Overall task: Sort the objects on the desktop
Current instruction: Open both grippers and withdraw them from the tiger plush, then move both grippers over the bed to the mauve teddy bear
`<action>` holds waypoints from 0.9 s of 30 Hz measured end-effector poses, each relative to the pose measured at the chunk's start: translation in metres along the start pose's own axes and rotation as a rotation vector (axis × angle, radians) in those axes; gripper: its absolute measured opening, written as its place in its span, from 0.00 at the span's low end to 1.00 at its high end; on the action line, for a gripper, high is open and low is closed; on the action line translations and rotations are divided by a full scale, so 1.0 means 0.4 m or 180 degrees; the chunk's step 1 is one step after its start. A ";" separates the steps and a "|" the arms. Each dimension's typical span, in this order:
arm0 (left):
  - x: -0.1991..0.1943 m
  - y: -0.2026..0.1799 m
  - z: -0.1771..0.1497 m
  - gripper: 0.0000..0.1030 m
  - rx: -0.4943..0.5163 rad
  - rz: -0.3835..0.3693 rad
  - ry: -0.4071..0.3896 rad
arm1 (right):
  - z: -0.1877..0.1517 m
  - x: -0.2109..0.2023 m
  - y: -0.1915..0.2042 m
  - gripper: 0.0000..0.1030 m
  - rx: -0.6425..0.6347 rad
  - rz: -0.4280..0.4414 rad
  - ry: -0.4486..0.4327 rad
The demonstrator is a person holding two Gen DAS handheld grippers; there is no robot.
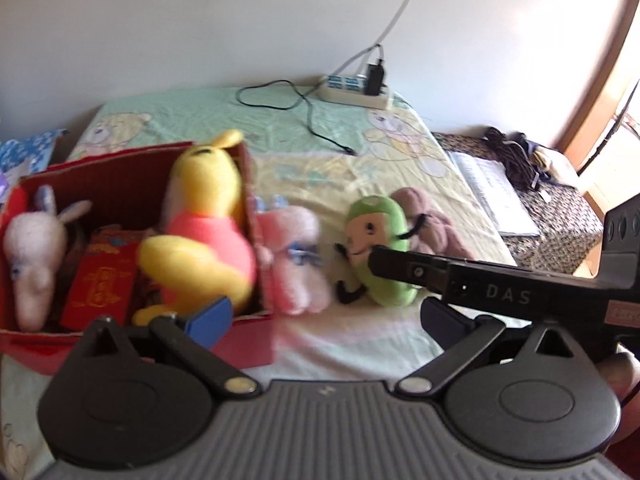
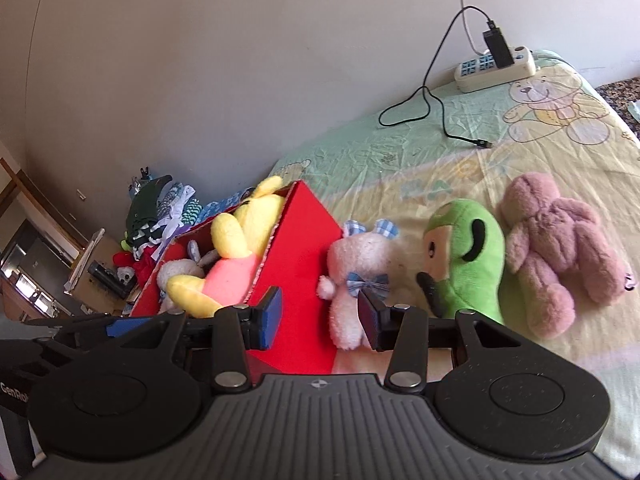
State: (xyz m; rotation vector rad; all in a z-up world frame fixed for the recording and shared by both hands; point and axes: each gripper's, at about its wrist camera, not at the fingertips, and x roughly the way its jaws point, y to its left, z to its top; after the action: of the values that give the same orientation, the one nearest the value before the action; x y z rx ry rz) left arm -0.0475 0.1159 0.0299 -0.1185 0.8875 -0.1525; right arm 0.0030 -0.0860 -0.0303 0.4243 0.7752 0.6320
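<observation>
While both grippers hover low over the bed, the scene reads as follows.

Surface: bed with a pale green and yellow sheet (image 2: 440, 168) printed with cartoon bears.

Box: open red cardboard box (image 2: 296, 240) on the sheet, at the left in both views.

Inside the box: yellow plush bear in a pink shirt (image 1: 204, 224) leaning on the box's right wall, a whitish plush animal (image 1: 32, 252) at the left end, and a red packet with gold print (image 1: 100, 284) between them.

Outside the box: small pink plush bear with a blue checked bow (image 2: 360, 276) touching the box's outer wall; green bean-shaped plush with a face (image 2: 468, 260) just beside it; mauve plush animal (image 2: 556, 248) lying against the green one.

Far edge: white power strip (image 2: 496, 68) with a black charger (image 2: 498, 46) plugged in, its black cable (image 2: 434, 108) trailing over the sheet.

Left gripper (image 1: 324, 312): jaws wide apart, nothing between them, near the box's front corner.

Right gripper (image 2: 318, 316): jaws apart, blue pads flanking the pink bear's lower body; contact cannot be told.
</observation>
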 end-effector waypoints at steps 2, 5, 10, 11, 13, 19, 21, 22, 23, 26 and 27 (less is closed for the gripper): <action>0.028 -0.038 -0.003 0.98 0.0044 -0.0055 0.0067 | -0.001 -0.018 -0.032 0.45 0.0048 -0.0060 -0.0011; 0.065 -0.087 -0.006 0.98 0.0125 -0.0126 0.0141 | -0.003 -0.044 -0.073 0.45 0.0105 -0.0141 -0.0035; 0.127 -0.157 -0.009 0.97 0.0162 -0.0495 0.0211 | 0.006 -0.087 -0.151 0.45 0.0291 -0.0277 -0.0117; 0.139 -0.174 -0.009 0.96 0.0175 -0.0602 0.0222 | 0.008 -0.095 -0.166 0.45 0.0334 -0.0306 -0.0135; 0.164 -0.206 -0.007 0.96 0.0215 -0.0763 0.0228 | 0.015 -0.115 -0.201 0.45 0.0423 -0.0375 -0.0180; 0.264 -0.277 0.002 0.96 0.0217 -0.1076 0.0321 | 0.032 -0.152 -0.291 0.45 0.0673 -0.0546 -0.0235; 0.301 -0.296 0.008 0.96 0.0204 -0.1059 0.0349 | 0.041 -0.157 -0.320 0.45 0.0733 -0.0591 -0.0230; 0.320 -0.304 0.012 0.96 0.0200 -0.1027 0.0354 | 0.045 -0.159 -0.334 0.45 0.0758 -0.0609 -0.0226; 0.335 -0.312 0.017 0.96 0.0197 -0.1003 0.0355 | 0.050 -0.160 -0.347 0.45 0.0785 -0.0622 -0.0216; 0.381 -0.322 0.033 0.96 0.0157 -0.0968 0.0383 | 0.065 -0.158 -0.389 0.45 0.0898 -0.0635 -0.0175; 0.397 -0.321 0.039 0.96 0.0124 -0.0938 0.0398 | 0.069 -0.158 -0.401 0.45 0.0938 -0.0633 -0.0165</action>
State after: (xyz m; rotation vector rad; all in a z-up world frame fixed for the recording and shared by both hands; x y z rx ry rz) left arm 0.0528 -0.0385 -0.0601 -0.2050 0.9880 -0.4559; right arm 0.0480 -0.2497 -0.0714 0.6215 0.8522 0.3198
